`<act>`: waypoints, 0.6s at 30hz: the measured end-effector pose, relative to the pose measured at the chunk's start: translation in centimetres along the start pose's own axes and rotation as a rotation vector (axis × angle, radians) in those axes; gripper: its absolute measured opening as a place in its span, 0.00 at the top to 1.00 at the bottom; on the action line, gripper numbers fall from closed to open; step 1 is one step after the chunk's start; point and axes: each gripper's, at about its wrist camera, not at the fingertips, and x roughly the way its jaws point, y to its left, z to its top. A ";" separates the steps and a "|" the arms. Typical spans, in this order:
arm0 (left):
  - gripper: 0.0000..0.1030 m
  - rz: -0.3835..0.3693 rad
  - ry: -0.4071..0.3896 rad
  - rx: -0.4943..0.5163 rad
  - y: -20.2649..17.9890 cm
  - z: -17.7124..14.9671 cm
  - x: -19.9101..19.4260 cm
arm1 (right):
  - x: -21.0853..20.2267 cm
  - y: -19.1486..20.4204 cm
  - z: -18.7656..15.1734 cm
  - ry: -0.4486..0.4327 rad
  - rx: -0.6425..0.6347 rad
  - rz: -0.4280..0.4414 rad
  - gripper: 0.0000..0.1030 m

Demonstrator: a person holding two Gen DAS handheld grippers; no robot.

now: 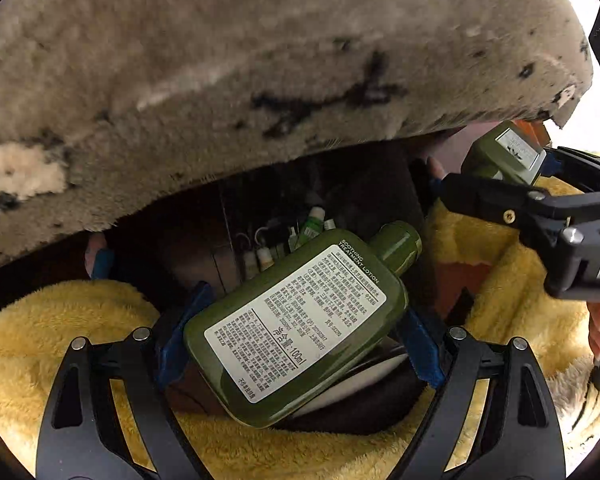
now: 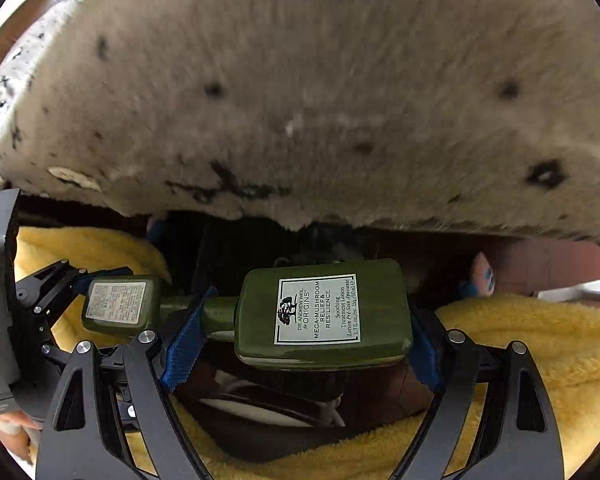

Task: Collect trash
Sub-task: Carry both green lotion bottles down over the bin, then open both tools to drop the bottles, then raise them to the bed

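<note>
Fingers of the left gripper [image 1: 300,340] clamp a flat olive-green plastic lotion bottle [image 1: 296,320]; the right gripper [image 2: 300,340] pinches its twin [image 2: 324,316]. With a yellow fleece blanket [image 2: 540,344] below both, release looks safest only over a bin.

The left gripper [image 1: 300,336] has two black finger arms with long cut-out slots and round silver rivets at the joints. Its pads [image 1: 180,336] are blue and have a rough woven surface. The right gripper [image 2: 300,340] is built the same way, with black slotted arms, silver rivets and blue pads [image 2: 186,340]. Seen from the left wrist, its body has one brass screw and white letters "DA".
</note>
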 end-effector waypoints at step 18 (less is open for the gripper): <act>0.08 -0.049 0.020 -0.043 1.4 1.0 1.1 | 1.8 0.4 1.4 0.042 -0.001 0.060 0.06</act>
